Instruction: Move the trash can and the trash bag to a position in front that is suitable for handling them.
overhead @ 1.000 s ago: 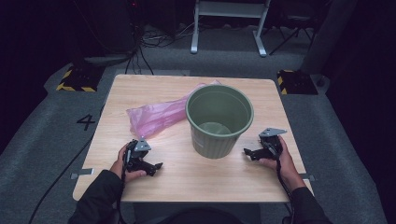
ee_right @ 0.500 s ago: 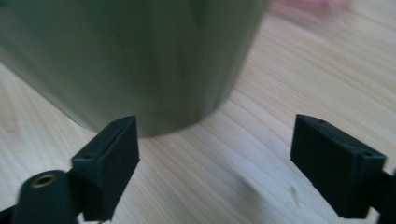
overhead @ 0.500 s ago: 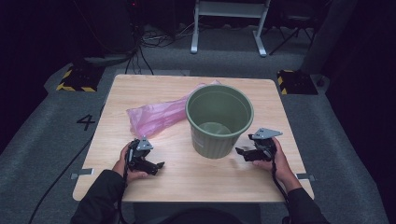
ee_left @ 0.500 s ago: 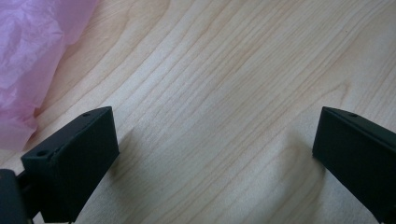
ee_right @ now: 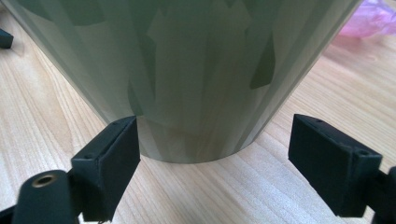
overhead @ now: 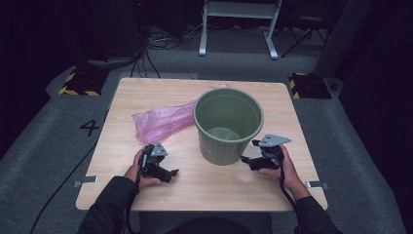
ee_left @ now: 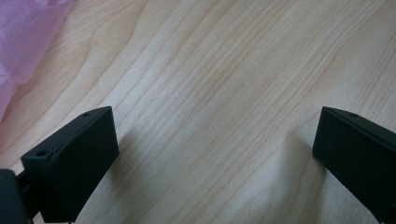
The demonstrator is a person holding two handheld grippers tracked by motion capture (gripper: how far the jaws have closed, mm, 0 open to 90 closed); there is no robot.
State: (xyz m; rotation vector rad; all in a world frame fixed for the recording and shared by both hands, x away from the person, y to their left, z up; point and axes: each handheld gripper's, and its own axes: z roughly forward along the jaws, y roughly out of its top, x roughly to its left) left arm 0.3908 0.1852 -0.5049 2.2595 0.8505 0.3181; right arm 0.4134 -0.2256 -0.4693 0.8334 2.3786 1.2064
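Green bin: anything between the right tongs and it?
Nothing visible. The right tongs stand open, facing the green bin's lower wall over bare table. The pink bag lies on the bin's far left side, out of the way.

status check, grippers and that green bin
Both grippers open, empty: left gripper, right gripper. Green bin upright beside right. Pink bag behind, nothing blocking.

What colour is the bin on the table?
Muted olive green bin, clearest in the high view.
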